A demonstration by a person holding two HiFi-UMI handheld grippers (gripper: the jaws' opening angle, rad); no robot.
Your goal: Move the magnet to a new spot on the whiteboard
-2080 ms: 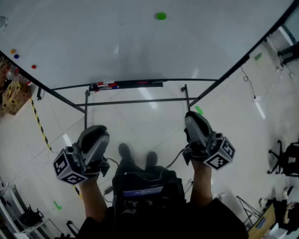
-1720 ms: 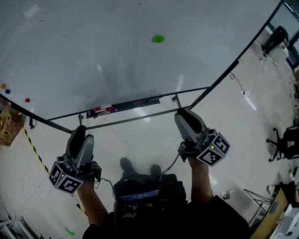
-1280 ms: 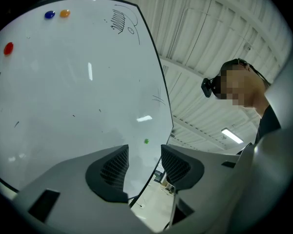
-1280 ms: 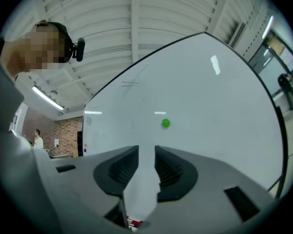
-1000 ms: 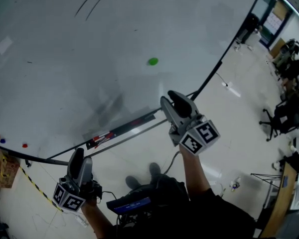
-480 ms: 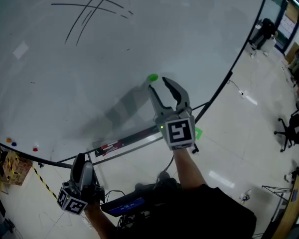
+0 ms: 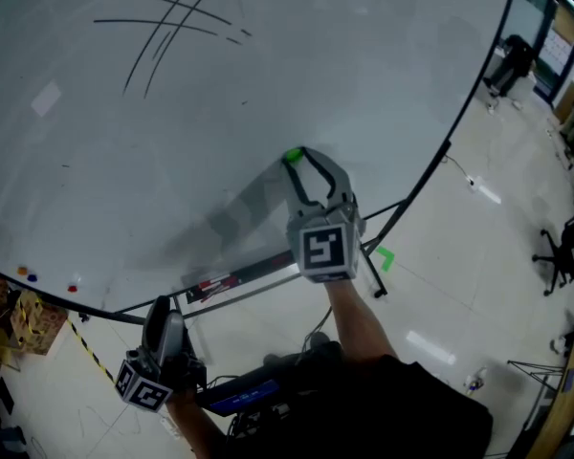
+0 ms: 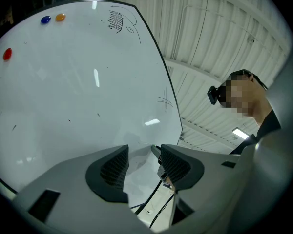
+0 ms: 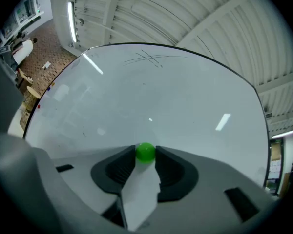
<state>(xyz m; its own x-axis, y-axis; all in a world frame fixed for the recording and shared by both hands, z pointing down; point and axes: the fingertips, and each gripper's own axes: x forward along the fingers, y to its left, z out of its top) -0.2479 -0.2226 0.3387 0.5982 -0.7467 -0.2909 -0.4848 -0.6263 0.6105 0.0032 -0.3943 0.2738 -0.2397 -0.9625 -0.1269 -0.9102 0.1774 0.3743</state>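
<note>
A small green magnet (image 7: 293, 156) sticks to the big whiteboard (image 7: 220, 94), low and right of middle in the head view. My right gripper (image 7: 299, 159) reaches up to the board, and its jaws have just been closing with the magnet between them. In the right gripper view the green magnet (image 9: 146, 152) sits between the two fingertips of my right gripper (image 9: 146, 156), and both pads touch it. Low at the left, my left gripper (image 7: 163, 312) hangs below the board's tray. The left gripper (image 8: 144, 152) shows a narrow gap between its pads with nothing in it.
Red (image 7: 73, 288), blue (image 7: 31, 277) and orange (image 7: 20, 272) magnets sit at the board's lower left corner. A marker tray (image 7: 220, 280) runs along the bottom edge, and pen strokes (image 7: 163, 27) cross the upper left. Office chairs (image 7: 564, 256) stand on the floor at the right.
My right gripper rose from waist height to the board, rolled over, opened wide near the green magnet and then closed round it. The left gripper stayed low.
</note>
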